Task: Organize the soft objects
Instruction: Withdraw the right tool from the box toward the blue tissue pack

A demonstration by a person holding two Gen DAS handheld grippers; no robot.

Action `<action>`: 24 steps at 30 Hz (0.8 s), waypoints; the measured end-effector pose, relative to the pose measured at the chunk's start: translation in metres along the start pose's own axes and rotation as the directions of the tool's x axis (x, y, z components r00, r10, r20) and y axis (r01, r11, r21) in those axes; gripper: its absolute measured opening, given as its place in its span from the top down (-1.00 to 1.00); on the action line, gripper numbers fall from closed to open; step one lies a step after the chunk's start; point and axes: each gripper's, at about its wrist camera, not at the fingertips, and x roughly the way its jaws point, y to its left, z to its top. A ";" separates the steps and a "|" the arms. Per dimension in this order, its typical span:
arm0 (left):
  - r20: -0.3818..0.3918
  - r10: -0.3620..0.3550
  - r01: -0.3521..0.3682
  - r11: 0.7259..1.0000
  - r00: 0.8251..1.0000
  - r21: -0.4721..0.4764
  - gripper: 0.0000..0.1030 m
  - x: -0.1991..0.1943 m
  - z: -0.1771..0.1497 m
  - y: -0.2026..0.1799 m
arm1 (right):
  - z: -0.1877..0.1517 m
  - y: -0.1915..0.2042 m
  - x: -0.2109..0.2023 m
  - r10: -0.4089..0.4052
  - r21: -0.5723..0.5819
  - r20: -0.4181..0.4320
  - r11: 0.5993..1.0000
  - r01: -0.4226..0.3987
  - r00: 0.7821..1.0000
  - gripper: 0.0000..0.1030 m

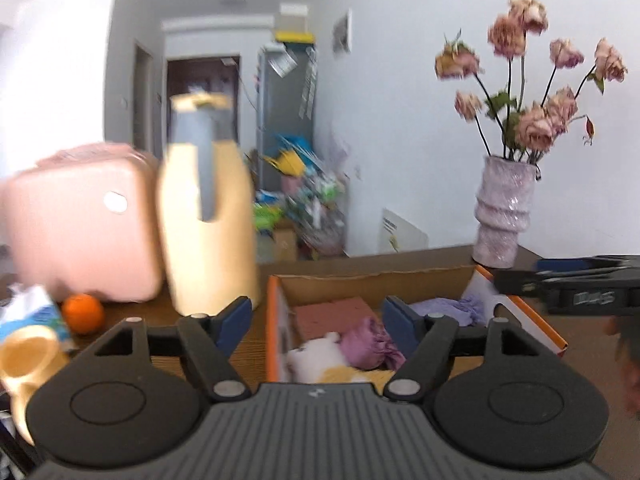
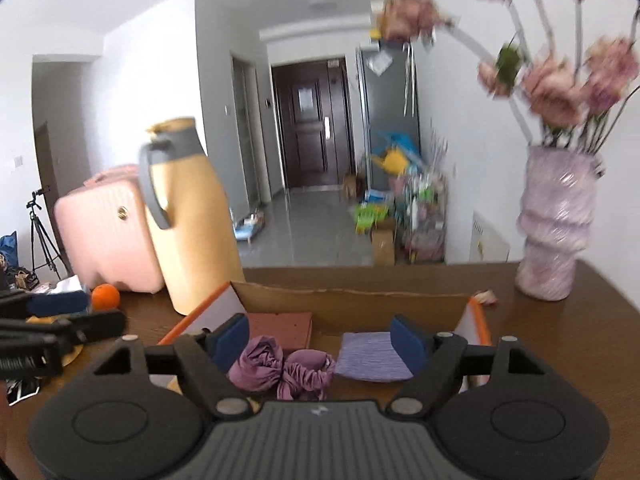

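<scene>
The cardboard box (image 2: 352,300) stands on the brown surface (image 2: 560,340) at the lower centre of both views, and the soft things lie inside it. In the right wrist view the right gripper (image 2: 323,339) has its jaws spread wide and empty; the crumpled purple cloth (image 2: 280,372) lies between them, nearer the left finger, and the folded lilac cloth (image 2: 370,356) touches the right finger in the picture. In the left wrist view the left gripper (image 1: 316,322) is also released, holding nothing, with the white plush toy (image 1: 320,356) low between its jaws. A pink sponge (image 2: 280,326) lies at the back of the box.
</scene>
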 end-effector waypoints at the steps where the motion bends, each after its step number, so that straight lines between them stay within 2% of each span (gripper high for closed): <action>1: 0.018 0.017 -0.017 1.000 1.000 0.001 -0.50 -0.013 -0.001 0.001 | -0.002 0.001 -0.013 -0.003 -0.009 0.018 1.000 0.003 1.000 -0.54; 3: 0.055 0.040 -0.041 0.999 0.998 0.004 -0.60 -0.038 -0.007 0.001 | -0.007 0.002 -0.041 -0.004 -0.012 0.060 1.000 0.004 0.998 -0.57; 7: 0.092 0.075 -0.075 0.997 0.993 0.000 -0.65 -0.084 -0.021 0.001 | -0.022 0.005 -0.091 -0.006 -0.021 0.117 1.000 0.009 0.993 -0.61; 11: 0.145 0.130 -0.134 0.991 0.981 0.019 -0.74 -0.132 -0.041 -0.007 | -0.043 0.013 -0.138 -0.020 -0.027 0.157 0.999 0.025 0.987 -0.72; 14: 0.161 0.131 -0.136 0.991 0.978 0.017 -0.88 -0.169 -0.060 -0.012 | -0.064 0.019 -0.173 -0.021 -0.039 0.181 0.999 0.028 0.983 -0.80; 17: 0.156 0.117 -0.124 0.992 0.981 0.036 -0.96 -0.200 -0.083 -0.018 | -0.088 0.029 -0.207 -0.029 -0.072 0.195 0.996 0.044 0.980 -0.83; 20: 0.120 0.103 -0.108 0.994 0.987 0.031 -0.99 -0.217 -0.105 -0.022 | -0.117 0.037 -0.239 -0.050 -0.096 0.207 0.993 0.071 0.977 -0.84; 24: 0.058 0.108 -0.110 0.993 0.992 0.031 -0.99 -0.231 -0.132 -0.022 | -0.158 0.047 -0.273 -0.083 -0.048 0.217 0.994 0.096 0.973 -0.89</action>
